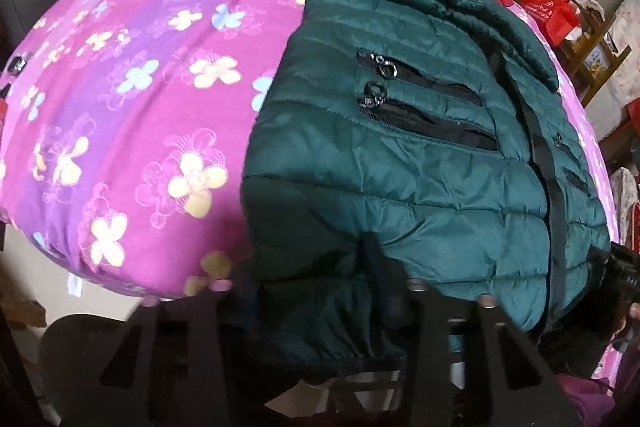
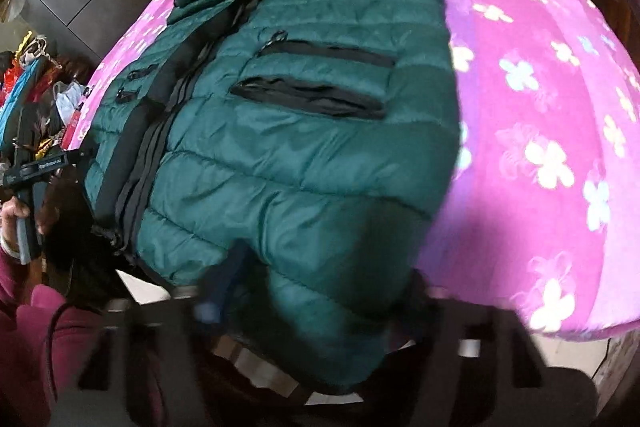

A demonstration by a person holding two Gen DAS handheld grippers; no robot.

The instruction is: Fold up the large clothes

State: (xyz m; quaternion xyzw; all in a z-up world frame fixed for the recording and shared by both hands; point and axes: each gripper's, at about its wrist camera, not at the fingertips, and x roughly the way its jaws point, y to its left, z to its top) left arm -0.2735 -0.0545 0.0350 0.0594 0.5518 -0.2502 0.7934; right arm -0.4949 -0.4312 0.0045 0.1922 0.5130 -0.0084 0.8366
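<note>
Both the left gripper (image 1: 316, 291) and right gripper (image 2: 320, 307) gripped the green jacket (image 1: 400, 167) hem near the bed (image 1: 140, 87) edge; lifting evenly would fold it well.

Person wears a maroon fleece sleeve (image 2: 24, 327), soft and fuzzy, w/ a thin dark cord running down it. A pale cuff or band shows at the wrist.

Left hand-held gripper (image 2: 52, 163): black body w/ a small white printed label, too small to read, and a grey-blue grip under the hand (image 2: 16, 211).

Right hand-held gripper (image 1: 628, 279): black, ribbed body at frame edge.

Up close, each wrist view shows black fingers (image 1: 192, 347) w/ cut-out slots and small silver screws; blurred in right wrist view.
</note>
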